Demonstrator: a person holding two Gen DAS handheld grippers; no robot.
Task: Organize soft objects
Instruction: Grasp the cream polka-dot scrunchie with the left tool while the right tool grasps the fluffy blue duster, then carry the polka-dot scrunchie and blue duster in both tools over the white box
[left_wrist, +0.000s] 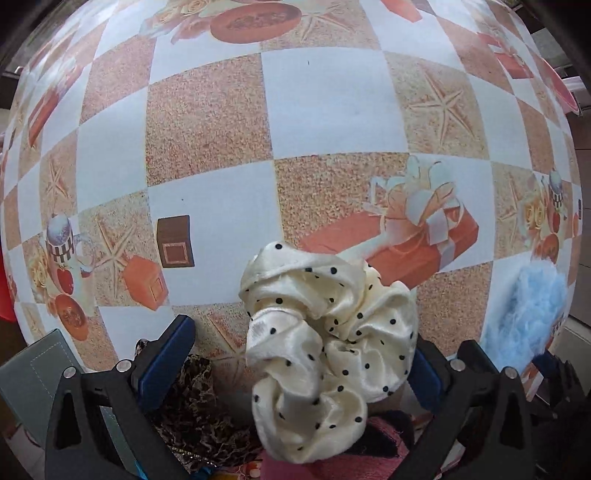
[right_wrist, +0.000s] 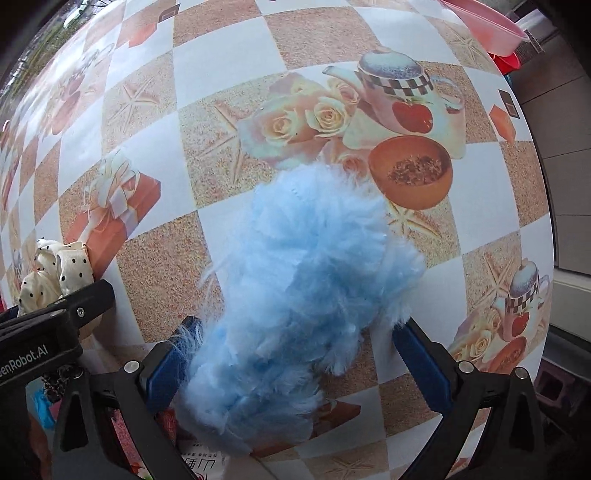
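Note:
A cream satin scrunchie (left_wrist: 321, 354) with black dots sits between the fingers of my left gripper (left_wrist: 303, 334). It leans against the right pad, with a clear gap to the left pad, and the jaws stand wide. A fluffy light-blue scrunchie (right_wrist: 303, 280) fills the gap of my right gripper (right_wrist: 297, 326), whose jaws are just as wide, and its fur brushes both pads. The two grippers are side by side over the near edge of the patterned tablecloth (left_wrist: 325, 110). The right wrist view shows the cream scrunchie (right_wrist: 55, 269) at its left, and the left wrist view shows the blue scrunchie (left_wrist: 524, 317) at its right.
Under my left gripper lie a leopard-print fabric (left_wrist: 195, 398) and a pink cloth (left_wrist: 373, 446). A grey stitched pouch (left_wrist: 33, 365) sits at the lower left. A pink basin (right_wrist: 487, 26) stands at the table's far right corner. The table edge (right_wrist: 546, 221) runs down the right.

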